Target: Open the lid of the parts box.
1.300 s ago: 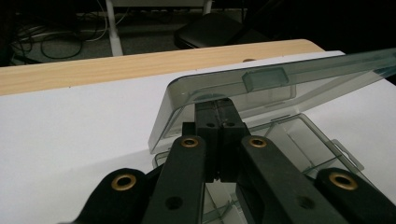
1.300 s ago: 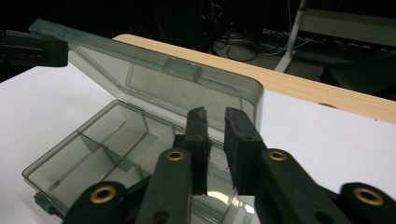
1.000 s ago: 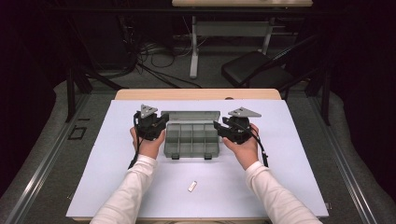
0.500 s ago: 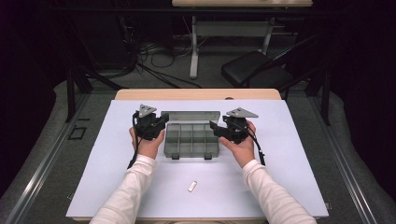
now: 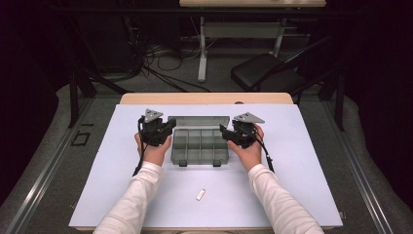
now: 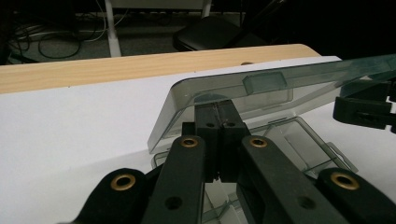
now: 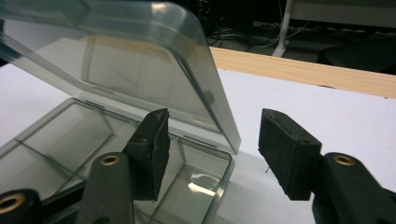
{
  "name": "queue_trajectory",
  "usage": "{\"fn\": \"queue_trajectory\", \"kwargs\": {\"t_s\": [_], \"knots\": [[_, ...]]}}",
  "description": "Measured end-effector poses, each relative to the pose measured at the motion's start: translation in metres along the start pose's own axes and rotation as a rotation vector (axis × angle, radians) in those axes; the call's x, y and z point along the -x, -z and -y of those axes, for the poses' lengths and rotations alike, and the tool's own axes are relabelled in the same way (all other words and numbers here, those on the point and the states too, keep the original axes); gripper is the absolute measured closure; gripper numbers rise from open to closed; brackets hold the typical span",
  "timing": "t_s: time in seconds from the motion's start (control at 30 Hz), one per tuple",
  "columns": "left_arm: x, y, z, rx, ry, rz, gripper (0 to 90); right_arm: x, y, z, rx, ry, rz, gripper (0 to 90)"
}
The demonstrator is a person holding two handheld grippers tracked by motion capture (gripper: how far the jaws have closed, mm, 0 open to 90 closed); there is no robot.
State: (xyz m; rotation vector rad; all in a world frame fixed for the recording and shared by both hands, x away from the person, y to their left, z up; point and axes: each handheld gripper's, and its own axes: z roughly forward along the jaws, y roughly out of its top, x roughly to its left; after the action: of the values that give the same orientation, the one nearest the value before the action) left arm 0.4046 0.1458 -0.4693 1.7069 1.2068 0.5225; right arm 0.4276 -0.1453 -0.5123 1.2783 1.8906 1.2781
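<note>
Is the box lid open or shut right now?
Open. The lid stands raised off the box, hinged at the far edge, and the compartments lie uncovered and look empty.

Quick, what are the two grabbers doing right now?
Left gripper: shut, holding nothing, its tips under the open lid.
Right gripper: open, holding nothing, jaws astride the box wall.

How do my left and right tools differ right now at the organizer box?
The left tool has its jaws shut, tips under the box's raised lid. The right tool stands open and its jaws have just been closing, straddling the box's end wall without pressing it. Both sit at opposite ends of the box.
</note>
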Motion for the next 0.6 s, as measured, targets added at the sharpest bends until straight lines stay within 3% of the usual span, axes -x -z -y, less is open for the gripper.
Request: {"fn": "queue_trajectory", "kwargs": {"t_s": [0.3,0.6], "knots": [[0.001,-0.001,0.001,0.003,-0.001,-0.002,90.0,0.001,-0.013,0.008,-0.013,0.025,0.043,61.4],[0.000,-0.001,0.001,-0.001,0.004,-0.004,89.9,0.000,-0.020,0.013,-0.020,0.021,0.054,69.8]]}}
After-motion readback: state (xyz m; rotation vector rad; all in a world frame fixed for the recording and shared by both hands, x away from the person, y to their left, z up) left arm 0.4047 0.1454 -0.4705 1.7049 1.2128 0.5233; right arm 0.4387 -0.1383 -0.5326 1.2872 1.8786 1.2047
